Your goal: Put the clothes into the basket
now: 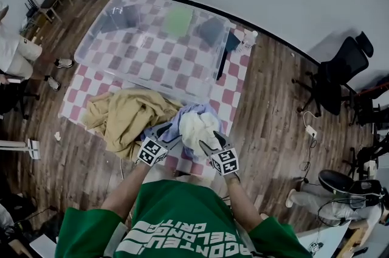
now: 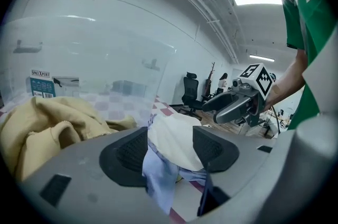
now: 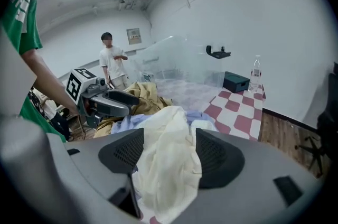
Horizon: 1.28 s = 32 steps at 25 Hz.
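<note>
We set both claws on the small heap just in front of the basket [image 1: 86, 51], on the near part of the mat [image 1: 234, 92]. The left gripper [image 1: 165, 131] is released: its jaws stand apart, with the cream cloth [image 1: 196, 128] and a fold of lilac cloth [image 1: 185, 111] lying loose between the pads. The right gripper [image 1: 211, 142] is released too, and straddles the same cream cloth from the other side. We judge that we take it from two sides because a soft bundle sags and sheds pieces when lifted by one corner. The tan clothes [image 1: 124, 117] lie in front of the basket as well, toward its left end and outside it. None of these clothes is in the basket yet. Next, each claw needs a thick fold to close on before the lift over the near wall.
</note>
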Tool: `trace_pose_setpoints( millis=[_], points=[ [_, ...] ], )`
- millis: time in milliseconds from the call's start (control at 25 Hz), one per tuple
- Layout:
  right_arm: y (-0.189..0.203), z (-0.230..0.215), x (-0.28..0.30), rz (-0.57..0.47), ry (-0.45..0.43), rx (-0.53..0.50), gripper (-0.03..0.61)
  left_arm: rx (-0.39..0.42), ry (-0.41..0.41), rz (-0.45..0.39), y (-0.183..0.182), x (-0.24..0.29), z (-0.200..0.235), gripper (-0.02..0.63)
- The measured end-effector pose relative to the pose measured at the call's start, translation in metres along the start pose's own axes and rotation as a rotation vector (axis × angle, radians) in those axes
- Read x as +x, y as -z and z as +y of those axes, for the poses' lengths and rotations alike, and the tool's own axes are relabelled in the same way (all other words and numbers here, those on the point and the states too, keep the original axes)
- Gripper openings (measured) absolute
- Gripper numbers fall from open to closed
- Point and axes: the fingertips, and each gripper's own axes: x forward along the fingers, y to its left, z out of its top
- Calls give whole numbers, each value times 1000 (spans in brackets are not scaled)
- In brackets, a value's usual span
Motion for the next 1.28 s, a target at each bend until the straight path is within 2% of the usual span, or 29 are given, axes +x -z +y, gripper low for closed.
trace_pose_setpoints(
  millis=[160,320,440,600,720,1120,1200,1280],
  points=[
    [15,-12,12,40,16,15,361,-46,-22,54,15,15,10,355],
    [24,-27,25,58,25,57,390,-120,-44,129,32,27,17,391],
    [38,-35,38,103,16,79,407,-137,-37,189,44,34,16,391],
    [67,-39,59,199,0,84,420,-214,-36,237,56,41,18,391],
    [79,-46,69,245,3,88,422,-236,-12,287,65,48,12,391],
    [100,-47,89,299,-44,226,420,-297,35,360,80,63,-5,386],
    [100,-46,88,302,-40,229,420,-317,36,360,82,65,-8,369],
    [100,-45,88,309,-42,234,419,-333,27,362,85,67,-9,315]
  ],
)
